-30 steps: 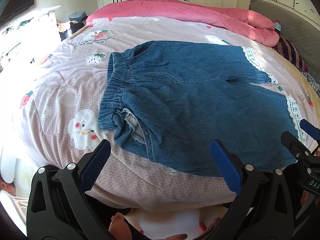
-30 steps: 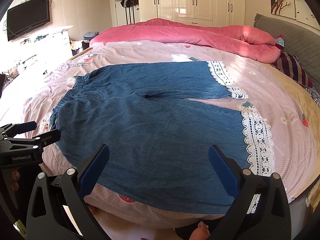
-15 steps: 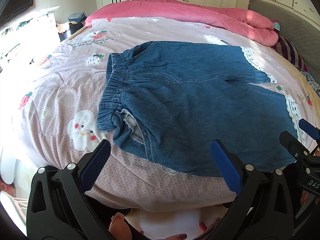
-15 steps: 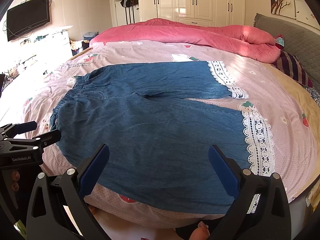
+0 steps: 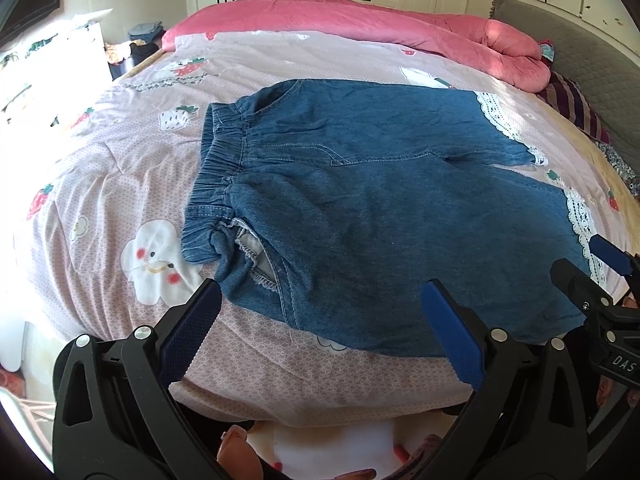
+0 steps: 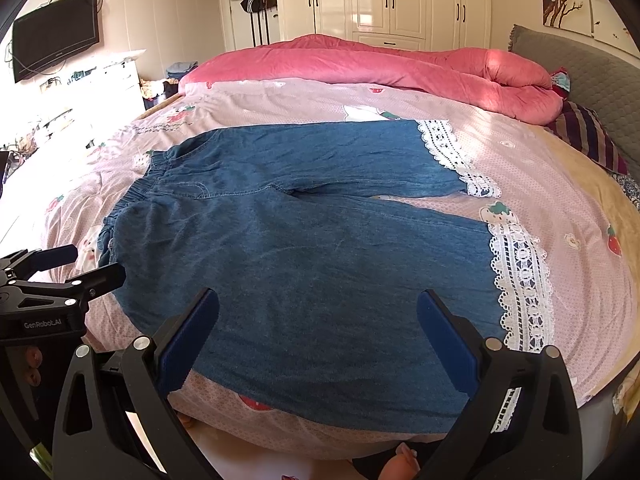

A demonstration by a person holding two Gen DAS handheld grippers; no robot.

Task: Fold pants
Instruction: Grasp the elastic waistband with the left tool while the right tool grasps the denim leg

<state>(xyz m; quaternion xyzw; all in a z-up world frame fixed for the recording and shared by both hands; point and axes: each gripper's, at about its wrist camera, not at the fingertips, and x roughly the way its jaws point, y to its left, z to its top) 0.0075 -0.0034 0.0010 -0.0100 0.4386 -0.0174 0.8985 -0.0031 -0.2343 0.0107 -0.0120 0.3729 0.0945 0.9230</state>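
Blue denim pants [image 5: 380,208] with white lace cuffs lie flat on the bed, elastic waistband [image 5: 218,168] to the left, legs running right. In the right wrist view the pants [image 6: 312,248] spread across the middle, lace cuffs [image 6: 520,276] at right. My left gripper [image 5: 320,332] is open and empty, just short of the near waist corner with its turned-out pocket [image 5: 256,260]. My right gripper [image 6: 318,336] is open and empty, over the near edge of the near leg. Each gripper shows at the edge of the other's view.
The bed has a pink strawberry-print sheet [image 5: 120,168]. A rolled pink duvet [image 6: 380,68] lies along the far side. A striped pillow [image 6: 588,136] and grey headboard [image 6: 580,68] are at right. White wardrobes stand behind; a dresser and wall TV [image 6: 56,52] are at left.
Both grippers have crept slightly toward the bed; the pants have not moved.
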